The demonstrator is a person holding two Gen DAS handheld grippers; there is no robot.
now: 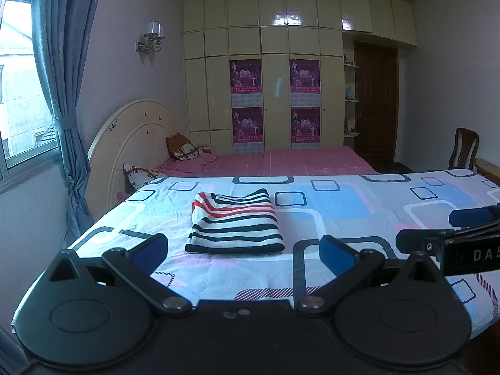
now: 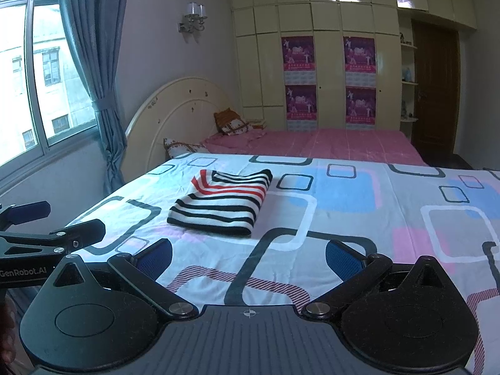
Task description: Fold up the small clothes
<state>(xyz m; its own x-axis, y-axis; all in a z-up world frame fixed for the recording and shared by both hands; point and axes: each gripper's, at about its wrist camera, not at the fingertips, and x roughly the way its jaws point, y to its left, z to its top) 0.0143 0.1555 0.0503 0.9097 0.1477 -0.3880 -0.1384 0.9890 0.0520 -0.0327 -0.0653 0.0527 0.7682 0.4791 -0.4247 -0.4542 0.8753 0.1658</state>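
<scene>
A small striped garment (image 1: 236, 223), white with dark and red stripes, lies folded into a neat rectangle on the patterned sheet (image 1: 343, 206). It also shows in the right wrist view (image 2: 222, 203). My left gripper (image 1: 243, 251) is open and empty, just short of the garment's near edge. My right gripper (image 2: 248, 257) is open and empty, nearer the front edge, to the right of the garment. The right gripper's fingers (image 1: 468, 218) show at the right of the left wrist view. The left gripper's fingers (image 2: 40, 218) show at the left of the right wrist view.
The sheet (image 2: 375, 203) covers a flat surface with its left edge near the window wall. A pink bed (image 1: 281, 161) with pillows (image 1: 182, 148) and a cream headboard (image 1: 134, 137) lies behind. Wardrobes (image 1: 275, 62), a door (image 1: 375, 103) and a chair (image 1: 465, 150) stand beyond.
</scene>
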